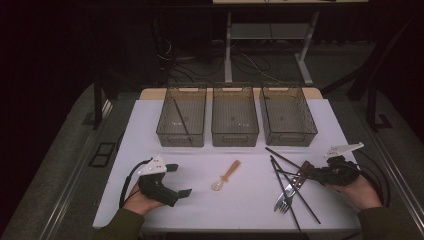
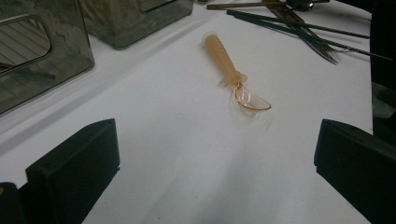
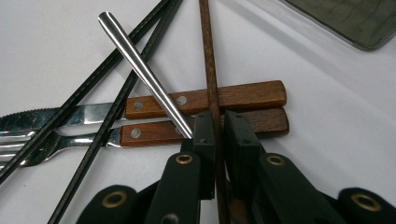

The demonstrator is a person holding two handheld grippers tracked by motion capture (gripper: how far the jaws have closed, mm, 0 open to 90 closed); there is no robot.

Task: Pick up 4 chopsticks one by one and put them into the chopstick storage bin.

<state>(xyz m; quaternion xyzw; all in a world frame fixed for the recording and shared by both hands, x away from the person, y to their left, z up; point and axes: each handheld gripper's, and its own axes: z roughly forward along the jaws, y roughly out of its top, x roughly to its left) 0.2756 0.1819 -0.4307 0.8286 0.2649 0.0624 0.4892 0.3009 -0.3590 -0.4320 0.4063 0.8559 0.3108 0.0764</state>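
My right gripper point(image 3: 219, 123) is shut on a thin brown wooden chopstick point(image 3: 208, 56), its pads pressing on both sides of the stick. The stick lies across the wooden handles of a knife point(image 3: 233, 95) and a fork point(image 3: 154, 133). A steel chopstick point(image 3: 140, 70) leans against the left jaw, and two black chopsticks point(image 3: 107, 74) cross the pile. In the high view this gripper point(image 1: 311, 172) is at the right of the table. My left gripper point(image 1: 179, 180) rests open at the left, nothing between its fingers point(image 2: 70, 163). An amber plastic spoon point(image 2: 229, 70) lies ahead of it.
Three smoky clear bins point(image 1: 172, 137) point(image 1: 235, 135) point(image 1: 292, 135) stand in a row at the back of the white table point(image 1: 150, 200). The left bin holds a dark chopstick point(image 1: 181, 117). The spoon point(image 1: 227, 175) lies mid-table, between the two grippers.
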